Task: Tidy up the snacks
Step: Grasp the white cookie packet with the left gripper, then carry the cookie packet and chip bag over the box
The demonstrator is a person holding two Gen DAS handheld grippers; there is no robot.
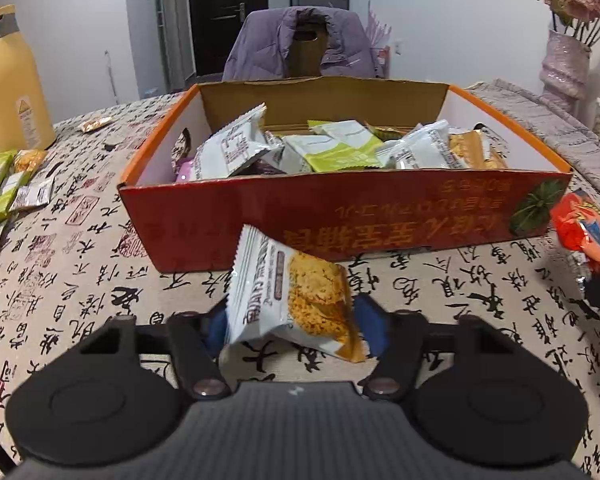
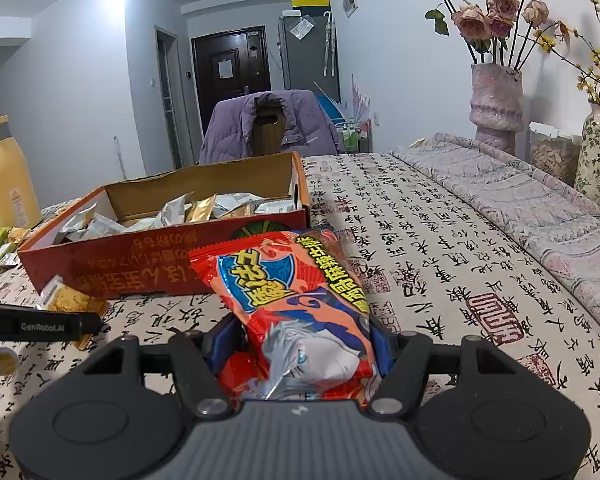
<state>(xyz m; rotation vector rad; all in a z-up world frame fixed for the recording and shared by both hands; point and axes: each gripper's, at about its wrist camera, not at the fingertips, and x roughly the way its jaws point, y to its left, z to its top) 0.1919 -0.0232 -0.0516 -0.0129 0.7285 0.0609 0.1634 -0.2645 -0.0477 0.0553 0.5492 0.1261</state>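
A red cardboard box (image 1: 340,216) with several wrapped snacks (image 1: 332,148) inside stands on the calligraphy tablecloth. In front of its near wall, my left gripper (image 1: 294,320) is shut on a white and yellow snack packet (image 1: 296,292), the blue pads pressing its two sides. The right wrist view shows that packet (image 2: 70,300) and the left gripper (image 2: 40,326) at lower left. My right gripper (image 2: 296,344) is shut on a red snack bag (image 2: 296,300), held near the box's (image 2: 140,256) right front corner. The red bag (image 1: 584,236) also shows at the right edge of the left wrist view.
A yellow bottle (image 1: 8,84) and several loose snack packets (image 1: 8,184) sit at the table's left. A small golden packet (image 1: 95,123) lies behind them. A chair with a purple jacket (image 1: 300,44) stands beyond the box. Vases (image 2: 496,108) and a folded blanket (image 2: 520,200) occupy the right.
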